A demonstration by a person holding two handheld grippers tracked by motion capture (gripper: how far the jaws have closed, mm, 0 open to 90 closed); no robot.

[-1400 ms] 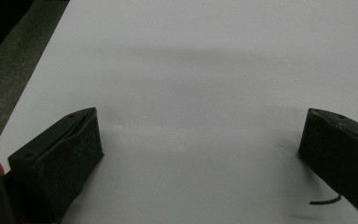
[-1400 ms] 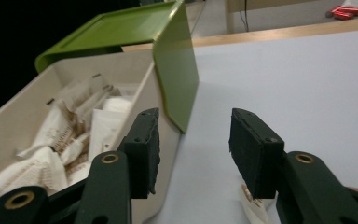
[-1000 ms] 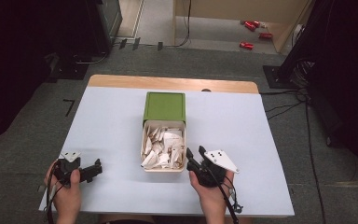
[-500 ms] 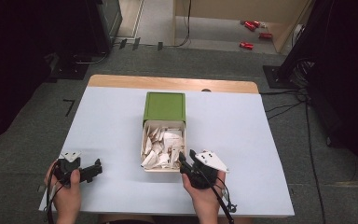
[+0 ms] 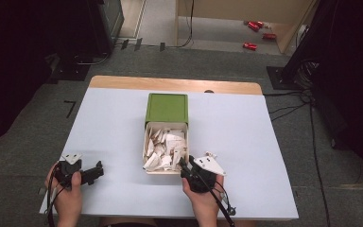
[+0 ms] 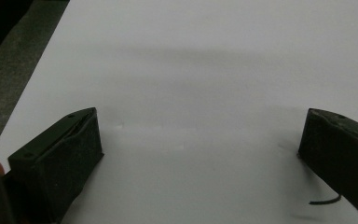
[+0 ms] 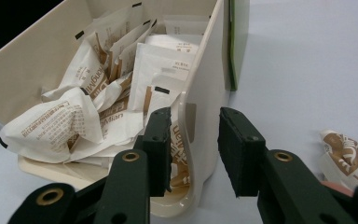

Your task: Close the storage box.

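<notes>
A green box (image 5: pixel 167 108) stands mid-table with its white drawer (image 5: pixel 146 142) pulled toward me. Several white and brown sachets (image 5: pixel 168 144) fill the drawer. My right gripper (image 5: pixel 183 165) is at the drawer's front right corner. In the right gripper view the gripper (image 7: pixel 193 126) is open, one jaw inside the drawer (image 7: pixel 28 70) among the sachets (image 7: pixel 51 126) and the other outside its wall. One loose sachet (image 7: pixel 347 151) lies on the table beside it. My left gripper (image 5: pixel 97 169) rests open at the front left, over bare table in its own view (image 6: pixel 200 135).
The light blue table (image 5: pixel 264 142) has a wooden strip (image 5: pixel 175 84) along its far edge. Cables (image 5: pixel 288 109) trail on the floor at the right, and red objects (image 5: pixel 255 33) lie on the floor beyond. Dark equipment stands at both back corners.
My right gripper has moved left and forward to the drawer's front right corner, so its jaws now straddle the wall. The left gripper has stayed put.
</notes>
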